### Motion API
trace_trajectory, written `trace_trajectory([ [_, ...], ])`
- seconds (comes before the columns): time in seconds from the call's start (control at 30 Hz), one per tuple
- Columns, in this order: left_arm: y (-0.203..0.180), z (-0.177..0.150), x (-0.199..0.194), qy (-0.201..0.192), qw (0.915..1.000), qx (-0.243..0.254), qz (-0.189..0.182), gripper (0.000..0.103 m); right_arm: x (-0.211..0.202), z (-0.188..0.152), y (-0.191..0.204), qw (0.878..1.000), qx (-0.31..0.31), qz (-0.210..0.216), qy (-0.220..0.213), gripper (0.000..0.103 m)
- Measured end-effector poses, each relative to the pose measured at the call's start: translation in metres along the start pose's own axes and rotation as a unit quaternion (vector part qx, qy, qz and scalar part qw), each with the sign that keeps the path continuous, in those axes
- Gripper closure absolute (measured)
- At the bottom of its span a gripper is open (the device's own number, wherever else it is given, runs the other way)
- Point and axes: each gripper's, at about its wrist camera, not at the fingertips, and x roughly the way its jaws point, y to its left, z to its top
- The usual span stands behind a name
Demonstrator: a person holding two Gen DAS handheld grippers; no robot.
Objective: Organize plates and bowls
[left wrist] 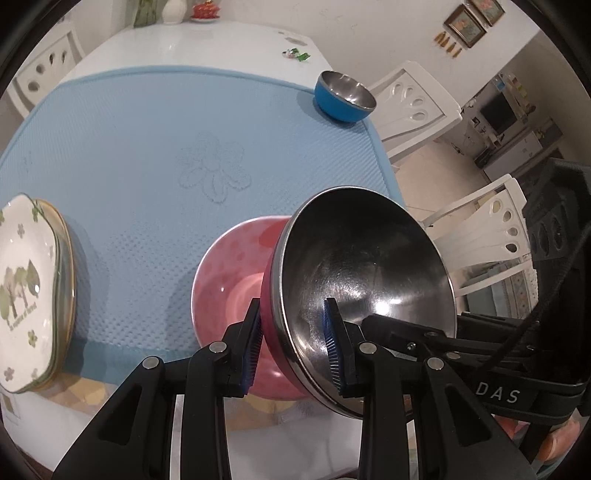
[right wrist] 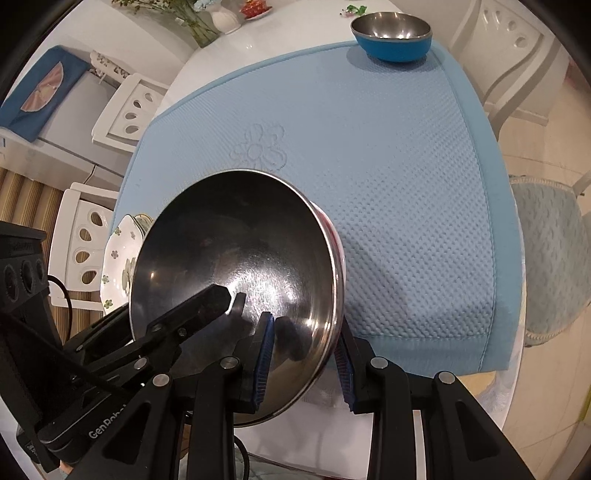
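A steel-lined bowl with a red outside (left wrist: pixel 364 284) is tilted above a pink bowl (left wrist: pixel 229 280) at the mat's near edge. My left gripper (left wrist: pixel 291 347) is shut on its near rim, one finger inside, one outside. My right gripper (right wrist: pixel 304 360) is shut on the same bowl's (right wrist: pixel 236 258) rim from the other side. A blue steel-lined bowl (left wrist: pixel 343 96) sits at the mat's far right corner; it also shows in the right wrist view (right wrist: pixel 392 35). Stacked flower-patterned plates (left wrist: pixel 29 295) lie at the left; the right wrist view shows them (right wrist: pixel 120 254) behind the bowl.
A light blue mat (left wrist: pixel 155 147) covers the white table (left wrist: pixel 192 44). White chairs (left wrist: pixel 413 107) stand around it. A vase (right wrist: pixel 225 18) and a red dish (right wrist: pixel 255 9) are at the table's far end. A cushioned chair (right wrist: pixel 554 258) is at the right.
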Motion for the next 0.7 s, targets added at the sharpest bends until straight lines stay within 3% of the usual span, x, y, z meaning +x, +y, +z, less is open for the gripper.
trace_trajectory([
  [0.47,0.008,-0.004,0.010,0.027,0.9995,0.007,0.016,0.074,0.005,-0.001,0.004,1.000,0.001,-0.027,0.004,0.072],
  [0.7,0.026,-0.006,0.004,0.020,0.9990,-0.021,0.033,0.062,0.007,-0.001,0.010,1.000,0.002,-0.030,0.003,0.072],
])
